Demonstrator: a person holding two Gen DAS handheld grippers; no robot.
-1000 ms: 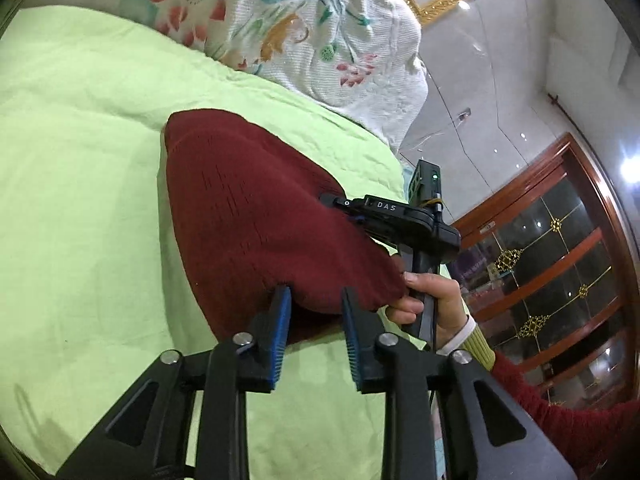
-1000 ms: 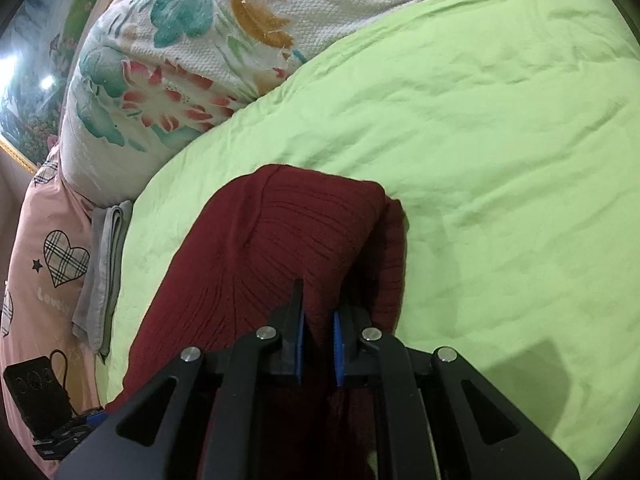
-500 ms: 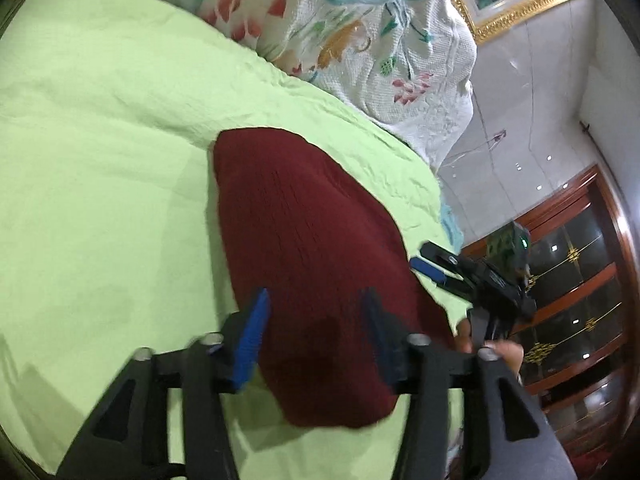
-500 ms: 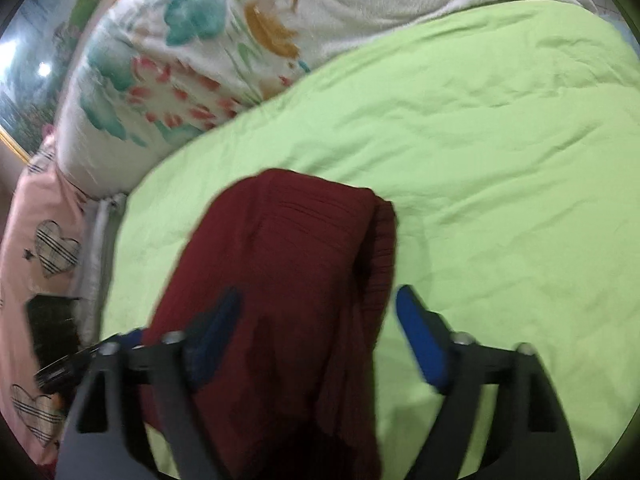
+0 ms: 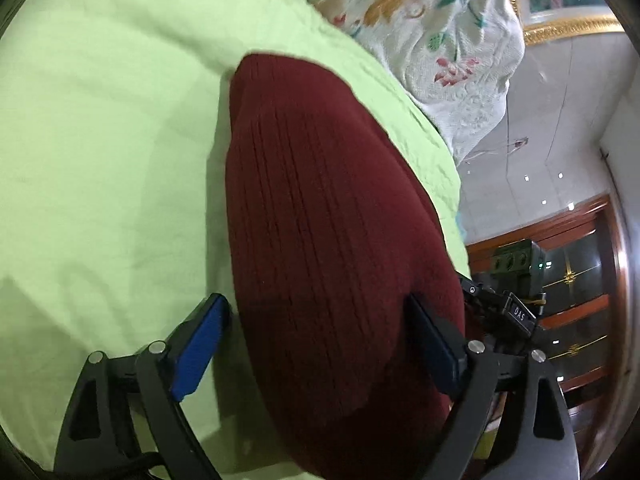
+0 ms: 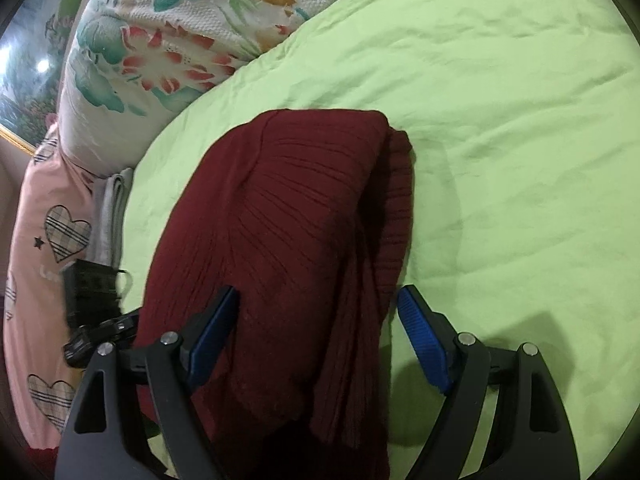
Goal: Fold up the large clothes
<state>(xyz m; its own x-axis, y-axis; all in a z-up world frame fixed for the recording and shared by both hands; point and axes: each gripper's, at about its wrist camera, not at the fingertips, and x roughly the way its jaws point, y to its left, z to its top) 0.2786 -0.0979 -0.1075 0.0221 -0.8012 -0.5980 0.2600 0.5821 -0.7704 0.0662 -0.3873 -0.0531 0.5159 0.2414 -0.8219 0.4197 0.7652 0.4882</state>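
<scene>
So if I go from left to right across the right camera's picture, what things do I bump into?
Pink heart pillow → grey folded cloth → dark red sweater → green bedsheet.

Both wrist cameras hang close above the green bedspread point(image 5: 100, 140), looking down along their open fingers. The left view faces toward 1 o'clock, the wooden cabinet point(image 5: 576, 280) at 4; the right view faces 11 o'clock toward the floral pillow point(image 6: 172, 52). Both share the folded maroon sweater point(image 5: 320, 240) point(image 6: 288, 232).
</scene>
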